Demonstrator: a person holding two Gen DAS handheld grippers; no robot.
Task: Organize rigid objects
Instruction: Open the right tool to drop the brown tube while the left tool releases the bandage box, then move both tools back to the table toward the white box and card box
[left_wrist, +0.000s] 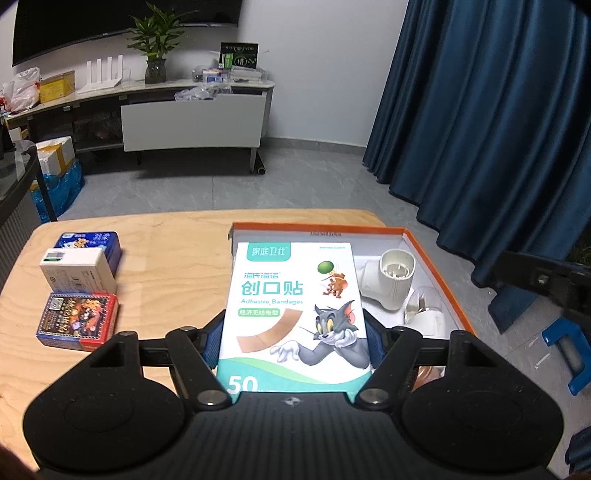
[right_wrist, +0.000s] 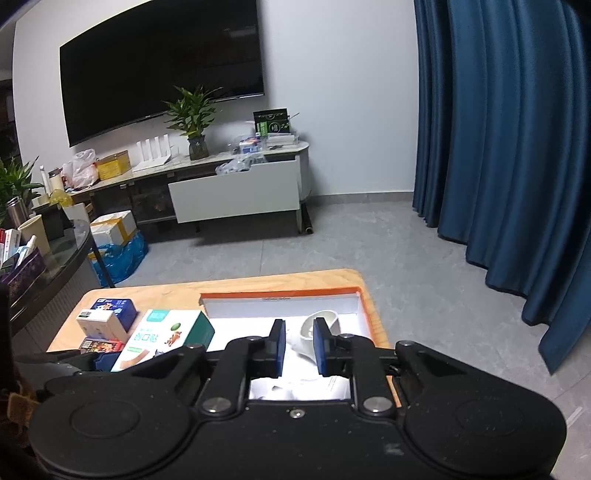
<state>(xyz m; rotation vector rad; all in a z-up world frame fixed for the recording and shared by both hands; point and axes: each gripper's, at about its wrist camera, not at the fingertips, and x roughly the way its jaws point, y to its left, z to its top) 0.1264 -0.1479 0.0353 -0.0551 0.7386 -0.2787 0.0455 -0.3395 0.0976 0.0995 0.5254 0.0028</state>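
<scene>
Left wrist: one bandage box (left_wrist: 295, 314) clamped, three small boxes (left_wrist: 79, 291) beside.

Both grippers matte black w/ blue pads: left gripper (left_wrist: 293, 345), right gripper (right_wrist: 299, 349) (silver pivot screws, round housings).

Dim, cool indoor light, soft shadows, strong fisheye bending and dark corners, slightly grainy.

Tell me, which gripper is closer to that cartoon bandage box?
Left. The left gripper has the bandage box clamped between its fingers, at the orange tray. The right gripper hangs empty beside it, over the tray.
</scene>
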